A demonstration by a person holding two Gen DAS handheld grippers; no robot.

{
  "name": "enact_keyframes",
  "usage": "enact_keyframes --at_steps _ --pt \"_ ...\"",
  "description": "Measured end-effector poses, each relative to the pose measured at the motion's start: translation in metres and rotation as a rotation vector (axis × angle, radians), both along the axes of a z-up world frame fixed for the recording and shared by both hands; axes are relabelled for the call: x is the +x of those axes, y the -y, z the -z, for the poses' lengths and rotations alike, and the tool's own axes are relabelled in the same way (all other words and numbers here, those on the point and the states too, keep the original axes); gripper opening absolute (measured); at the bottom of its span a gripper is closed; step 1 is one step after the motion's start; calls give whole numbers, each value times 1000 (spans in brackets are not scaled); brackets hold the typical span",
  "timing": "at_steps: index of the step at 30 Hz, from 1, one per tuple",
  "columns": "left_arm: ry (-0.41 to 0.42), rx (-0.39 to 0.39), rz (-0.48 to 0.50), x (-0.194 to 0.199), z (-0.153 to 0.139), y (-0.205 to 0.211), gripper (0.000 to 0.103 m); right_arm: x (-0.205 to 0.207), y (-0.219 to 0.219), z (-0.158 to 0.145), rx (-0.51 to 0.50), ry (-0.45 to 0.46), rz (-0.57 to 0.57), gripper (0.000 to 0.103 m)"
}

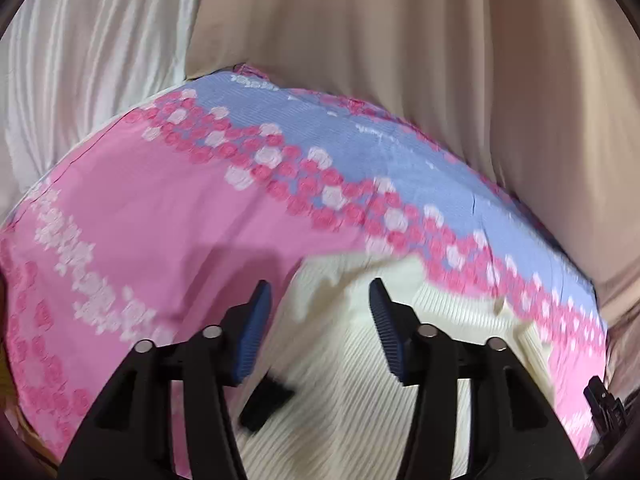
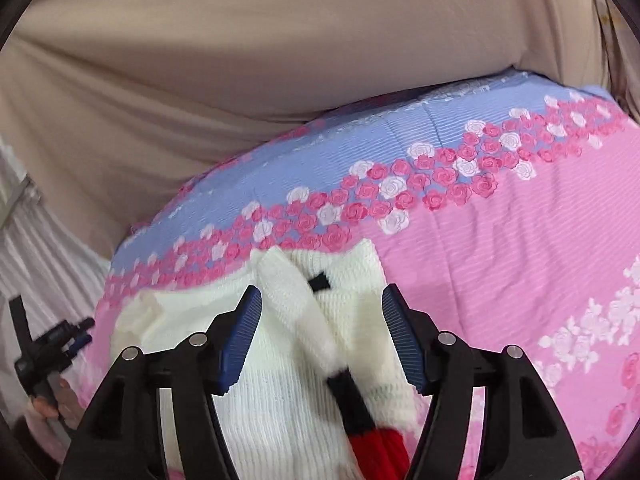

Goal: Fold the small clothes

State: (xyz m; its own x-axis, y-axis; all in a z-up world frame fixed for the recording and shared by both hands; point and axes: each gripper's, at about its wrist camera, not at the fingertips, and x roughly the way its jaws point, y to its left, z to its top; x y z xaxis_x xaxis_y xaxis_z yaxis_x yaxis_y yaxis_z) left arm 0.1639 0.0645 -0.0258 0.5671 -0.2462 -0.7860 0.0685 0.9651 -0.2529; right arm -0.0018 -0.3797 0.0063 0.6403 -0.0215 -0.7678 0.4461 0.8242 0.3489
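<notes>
A small cream-white knitted sweater (image 1: pixel 344 360) lies on a pink and blue flowered bedspread (image 1: pixel 160 208). It has a black patch (image 1: pixel 266 404) in the left wrist view. In the right wrist view the sweater (image 2: pixel 280 400) has a sleeve with a black and red cuff (image 2: pixel 360 420) lying across it. My left gripper (image 1: pixel 320 292) is open just above the sweater. My right gripper (image 2: pixel 322 300) is open over the sleeve, with nothing between its pads. The left gripper also shows at the left edge of the right wrist view (image 2: pixel 52 344).
Beige and white curtains (image 1: pixel 400 40) hang behind the bed's far edge. The bedspread (image 2: pixel 500 240) stretches to the right of the sweater. The right gripper shows at the right edge of the left wrist view (image 1: pixel 604 404).
</notes>
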Motion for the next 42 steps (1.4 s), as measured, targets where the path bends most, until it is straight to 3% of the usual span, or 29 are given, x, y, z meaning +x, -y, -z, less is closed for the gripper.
enact_keyframes --at_steps 3,6,7,8,9,12,15,17,20,22,24,26,27,29,30,32,34,36,39,42 --pt "-92 5 7 -14 23 -9 53 1 -9 32 -6 -131 -48 62" --pt "-148 16 -3 -24 43 -13 53 0 -11 54 37 -165 -50 58" --pt "-159 18 -5 -25 47 -12 53 1 -12 57 37 -166 -48 50" --pt "-165 25 -11 -25 51 -12 53 4 -10 59 32 -177 -42 21" --pt "-170 41 -19 -24 54 -11 53 7 -5 59 47 -177 -29 18" --pt "-173 82 -54 -14 59 -12 53 2 26 48 78 -132 106 14" --pt "-144 145 -96 -9 52 -15 53 -12 55 46 17 -206 229 15" --pt "-120 103 -101 -8 39 -19 53 -17 51 28 25 -138 188 14" --pt "-62 48 -55 -3 17 -7 53 9 14 3 -1 -82 -11 14" --pt "-80 21 4 12 21 16 54 34 -7 7 -10 -91 -107 14" --pt "-103 43 42 30 36 38 54 61 -15 27 -29 -137 -160 14" --pt "-117 133 7 48 53 48 54 77 -2 48 -64 -182 -128 14" --pt "-129 161 -48 61 61 43 55 80 12 58 -69 -208 -76 7" --pt "-157 134 -152 75 66 19 55 71 41 65 -7 -205 5 3" --pt "-168 87 -204 78 62 -1 55 63 50 58 -11 -207 44 13" --pt "-136 89 -240 73 48 -21 53 42 56 40 -43 -190 67 21" --pt "-98 90 -210 55 32 -39 53 15 55 27 15 -163 73 28" --pt "-100 78 -161 25 24 -53 54 -18 43 21 75 -150 65 45" --pt "-161 40 -90 -29 32 -64 61 -57 11 29 139 -174 24 59" --pt "-263 -64 -124 -77 59 -73 68 -81 -16 49 196 -215 -10 63"
